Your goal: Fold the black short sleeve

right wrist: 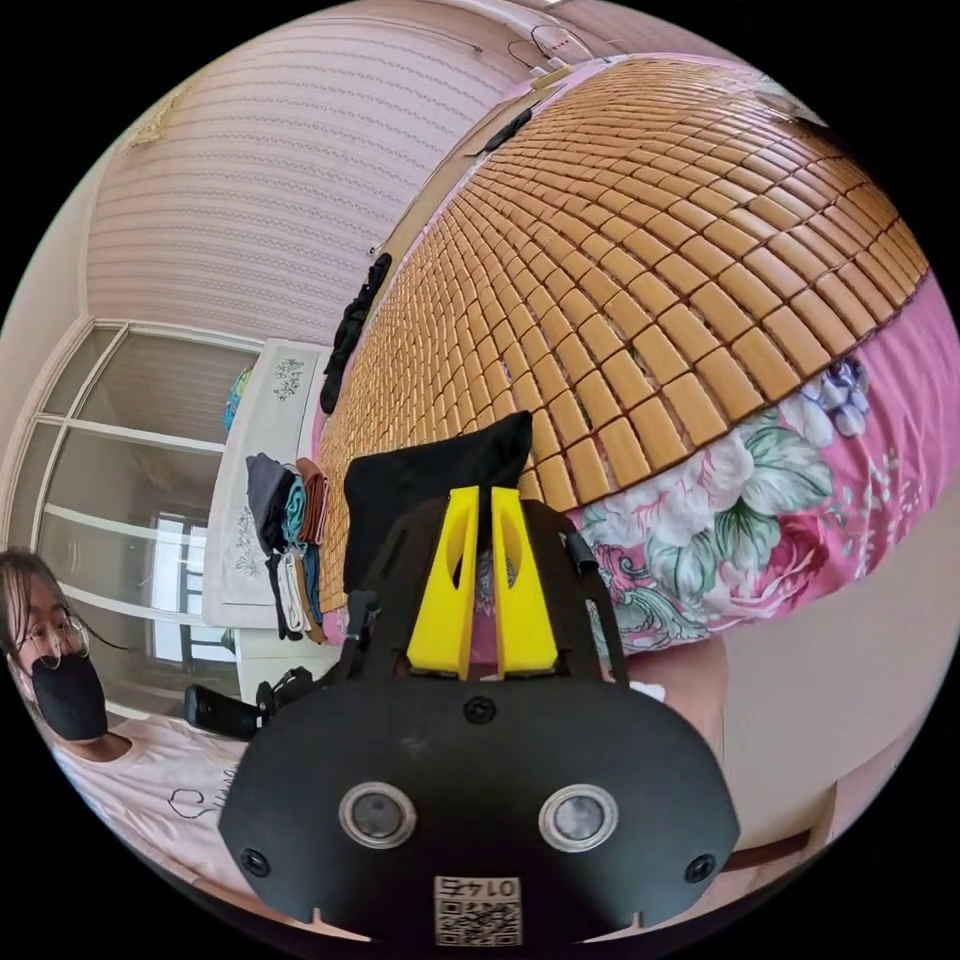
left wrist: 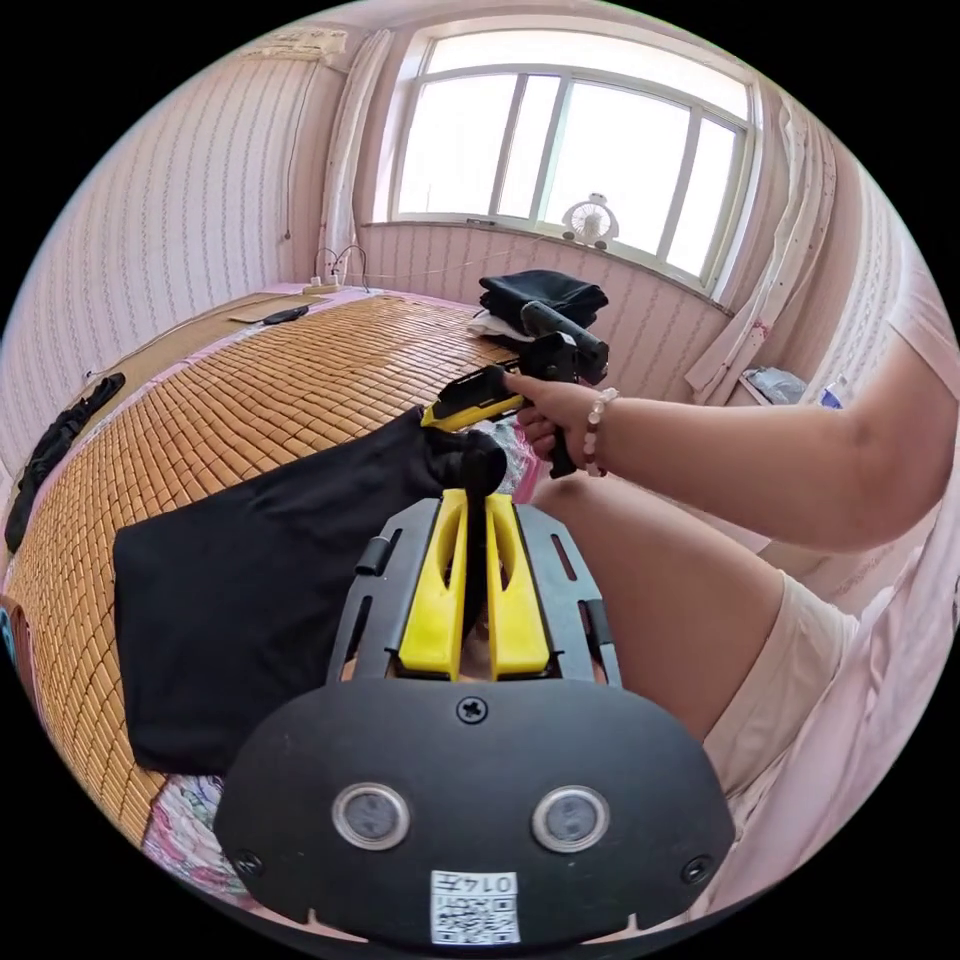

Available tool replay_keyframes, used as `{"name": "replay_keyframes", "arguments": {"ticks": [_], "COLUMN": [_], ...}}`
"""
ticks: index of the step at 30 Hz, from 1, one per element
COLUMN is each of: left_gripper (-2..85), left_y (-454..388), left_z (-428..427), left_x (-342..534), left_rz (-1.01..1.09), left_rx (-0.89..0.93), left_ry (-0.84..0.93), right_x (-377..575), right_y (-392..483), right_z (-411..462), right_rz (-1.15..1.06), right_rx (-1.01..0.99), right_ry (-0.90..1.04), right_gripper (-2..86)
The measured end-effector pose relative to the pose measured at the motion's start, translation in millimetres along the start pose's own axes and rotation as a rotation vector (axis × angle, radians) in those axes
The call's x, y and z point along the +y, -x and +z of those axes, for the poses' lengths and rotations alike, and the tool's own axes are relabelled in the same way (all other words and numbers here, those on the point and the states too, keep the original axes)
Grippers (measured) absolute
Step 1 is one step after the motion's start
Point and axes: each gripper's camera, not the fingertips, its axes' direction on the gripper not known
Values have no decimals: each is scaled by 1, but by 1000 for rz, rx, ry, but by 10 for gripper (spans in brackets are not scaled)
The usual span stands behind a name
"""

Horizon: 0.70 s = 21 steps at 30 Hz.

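Left gripper view is showing the left gripper (left wrist: 476, 500) pinching a bunched corner of the black short sleeve (left wrist: 250, 600), its two yellow jaws pressing together on the cloth with only a thin sliver between them. The shirt is lying as a smooth dark slab on the bamboo mat (left wrist: 280, 390) that covers the bed, its near end hanging just over the mat's edge toward the flowered sheet (left wrist: 185, 815). Further along that same edge the right gripper (left wrist: 432, 416) is sitting in the person's hand (left wrist: 545, 410), its yellow tip touching the cloth.

In the right gripper view, the right gripper (right wrist: 482, 495) is holding its jaws close together with a corner of the shirt (right wrist: 430, 480) rising between and above them; it looks to be gripping that corner, though the contact itself is partly hidden behind the jaws.

As a judgement, the fold is under way rather than finished: the shirt is already looking narrowed into a long panel with no sleeves sticking out, and both near corners are being gripped, probably for carrying that end across. A stack of folded dark clothes (left wrist: 540, 295) is waiting near the window (left wrist: 570, 160), which is likely where this one is heading.
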Motion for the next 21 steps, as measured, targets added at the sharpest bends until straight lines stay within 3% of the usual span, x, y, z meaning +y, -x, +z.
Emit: {"name": "replay_keyframes", "arguments": {"ticks": [6, 10, 15, 17, 21], "left_gripper": [6, 6, 10, 28, 63], "left_y": [11, 56, 126, 151, 196], "left_z": [-32, -75, -120, -131, -128], "left_x": [16, 41, 89, 102, 124], "left_rz": [-94, -266, -508, -538, -630], "left_rx": [6, -22, -165, -316, -459], "left_ry": [-99, -202, -214, -183, -59], "right_x": [8, 1, -14, -21, -34], "right_y": [41, 110, 197, 235, 256], "right_z": [-36, -25, 52, 106, 179], "right_rz": [-114, -315, -540, -611, -584], "right_rx": [-16, -10, -19, 28, 172], "right_ry": [-45, -11, 138, 189, 282], "right_gripper": [9, 9, 14, 22, 58]}}
